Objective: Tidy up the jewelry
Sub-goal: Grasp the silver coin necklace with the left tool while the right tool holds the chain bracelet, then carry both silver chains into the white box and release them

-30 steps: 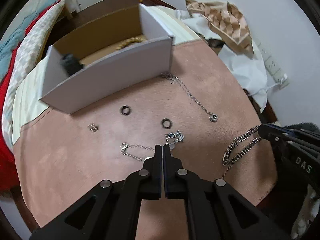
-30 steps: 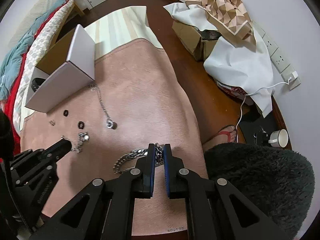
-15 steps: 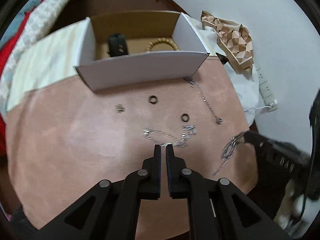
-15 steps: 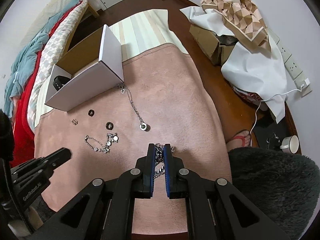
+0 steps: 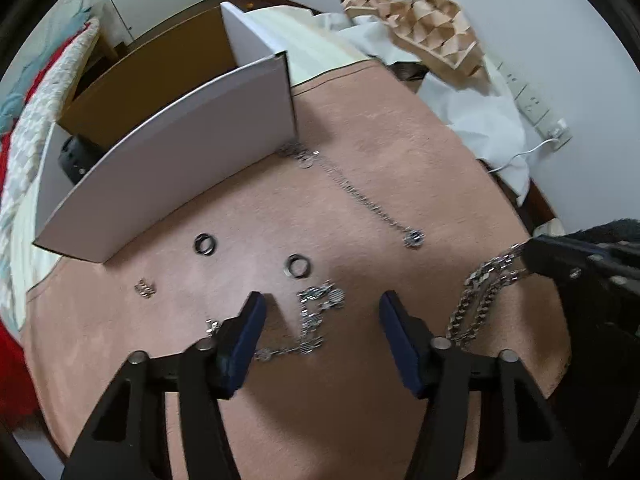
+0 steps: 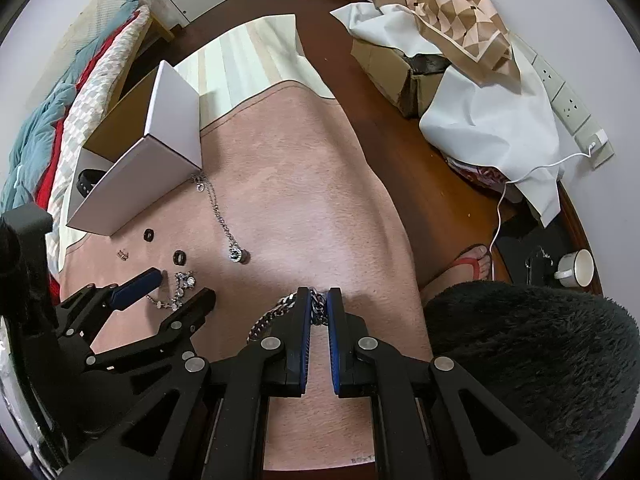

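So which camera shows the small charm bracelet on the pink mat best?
The left wrist view: the charm bracelet lies spread between the open jaws of the left gripper, which have just been opening, near the frame's middle. In the right wrist view it is small, at the left, partly hidden by that gripper.

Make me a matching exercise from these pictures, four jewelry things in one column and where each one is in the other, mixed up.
Things:
1. chunky chain
2. charm bracelet
3. pendant necklace
4. black watch

Places:
A. inside the white box
B. pinched in the right hand-held gripper
C. on the mat, running from the box corner
D. between the open fingers of the left hand-held gripper

Pairs: 1-B, 2-D, 3-C, 4-A
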Available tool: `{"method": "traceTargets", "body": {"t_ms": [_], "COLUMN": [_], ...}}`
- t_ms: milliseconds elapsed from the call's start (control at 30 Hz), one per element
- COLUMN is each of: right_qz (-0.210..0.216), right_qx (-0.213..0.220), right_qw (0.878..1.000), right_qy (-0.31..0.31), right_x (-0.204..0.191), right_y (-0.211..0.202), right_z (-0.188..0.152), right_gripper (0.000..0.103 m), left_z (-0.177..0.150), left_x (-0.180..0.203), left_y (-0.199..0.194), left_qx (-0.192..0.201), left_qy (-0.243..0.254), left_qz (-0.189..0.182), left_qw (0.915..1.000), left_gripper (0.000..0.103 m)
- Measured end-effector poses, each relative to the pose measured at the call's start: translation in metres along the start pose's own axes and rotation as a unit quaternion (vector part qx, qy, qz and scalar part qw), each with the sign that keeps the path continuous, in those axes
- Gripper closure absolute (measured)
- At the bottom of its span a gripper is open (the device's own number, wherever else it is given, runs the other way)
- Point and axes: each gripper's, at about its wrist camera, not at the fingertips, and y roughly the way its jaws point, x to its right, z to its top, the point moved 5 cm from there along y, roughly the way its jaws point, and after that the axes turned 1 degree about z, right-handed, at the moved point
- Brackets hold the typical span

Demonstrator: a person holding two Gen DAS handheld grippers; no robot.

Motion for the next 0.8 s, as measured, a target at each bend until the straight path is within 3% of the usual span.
{"method": "traceTargets", "body": {"t_ms": [33, 67, 200, 400, 600, 800], "right_qz": [0.000, 0.001, 0.005, 0.014, 0.030, 0.050], "right_qx": [-0.001, -0.003, -0.006, 0.003, 0.004, 0.013], "right_qw": [1.000, 1.000, 1.000, 1.000, 0.999, 0.998], "right_qy": [0.000, 0.000, -0.001, -0.008, -0.013, -0.023], "right_x": [0.000, 0.000, -0.004, -0.013, -0.024, -0.042], "right_y": [0.001, 0.002, 0.003, -0.006, -0.012, -0.023], "right_z": [0.000, -0.001, -0.002, 0.000, 0.001, 0.001], "right_gripper": [0.095, 0.095, 0.095, 0.095, 0.095, 0.095], "left_z": [0.001, 0.002, 0.002, -0.020, -0.033, -0.028], "left_x": [0.000, 0.001, -0.011, -0.047, -0.072, -0.081], "left_y": [-0.001, -0.002, -0.001, -0.019, -0.046, -0.075], "left_qx": [0.004, 0.003, -0.002, 0.006, 0.033, 0.066], "left_qy": [0.006, 0.011, -0.013, -0.074, -0.130, -0.150], "left_qz": [-0.003, -0.004, -0.027, -0.028, -0.038, -0.045], "left_qw": [1.0000, 0.9999, 0.9996, 0.9969, 0.9902, 0.9855], "left_gripper": [0.076, 0.097, 0.098, 0.101, 0.101, 0.101]}}
